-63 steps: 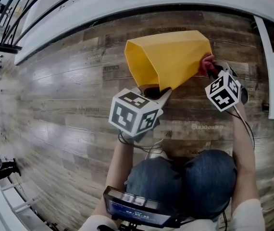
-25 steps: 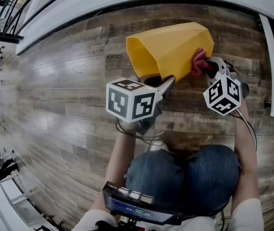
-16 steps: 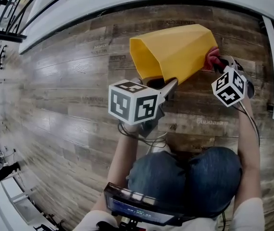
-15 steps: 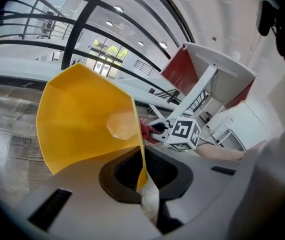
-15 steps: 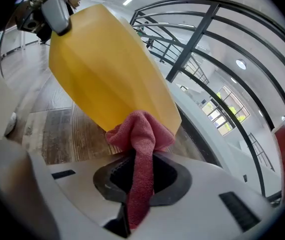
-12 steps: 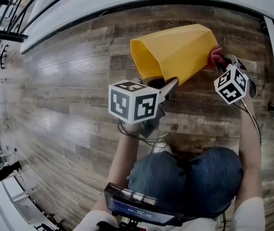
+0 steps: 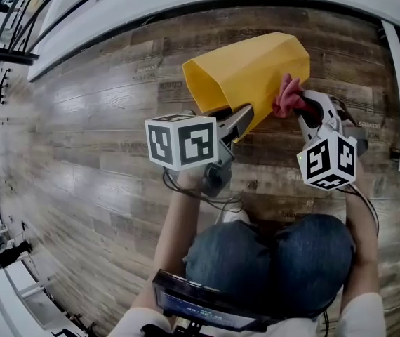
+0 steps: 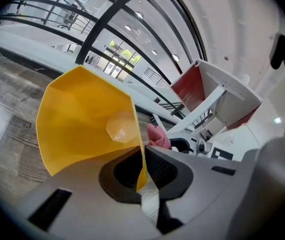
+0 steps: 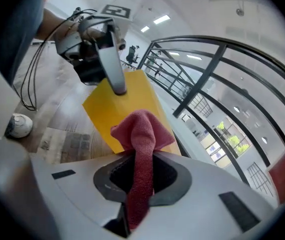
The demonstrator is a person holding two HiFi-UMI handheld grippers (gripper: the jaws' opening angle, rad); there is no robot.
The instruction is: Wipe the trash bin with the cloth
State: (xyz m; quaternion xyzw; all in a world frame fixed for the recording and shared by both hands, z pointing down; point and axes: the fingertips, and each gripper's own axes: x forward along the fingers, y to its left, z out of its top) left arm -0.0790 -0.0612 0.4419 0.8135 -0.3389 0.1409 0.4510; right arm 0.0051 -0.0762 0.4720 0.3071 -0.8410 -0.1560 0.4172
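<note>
"Over the plank floor (image 7: 95, 125), how did you reckon the wipe had to be done?" my colleague asked.

"I had the yellow trash bin (image 7: 252, 65) tipped onto its side above the boards. I couldn't tell whether any edge rested on them. The left gripper (image 7: 240, 120) was clamped on the thin wall at the mouth, one jaw inside and one outside. The right gripper (image 7: 304, 109) was pinched tight on the pink cloth (image 7: 286, 95), and the bunched end stood up past the jaws at the bin's near side. Whether it pressed on the plastic, no view told me. My judgement was to hold the left dead steady so the bin couldn't swing. I'd lay the bunch flat on the wall and stroke in long passes, then roll the bin to bring up a fresh face. That rim grip was slim, so I'd have pushed lightly, or the bin might have twisted out."

"And which way did the bin point?"

"Its long axis ran across the head view from lower left to upper right. The open mouth faced lower left, toward my left gripper, and the closed base sat at the upper right. The cloth was at the side wall nearer the base than the mouth. So I judged base-to-mouth strokes would follow that axis."
</note>
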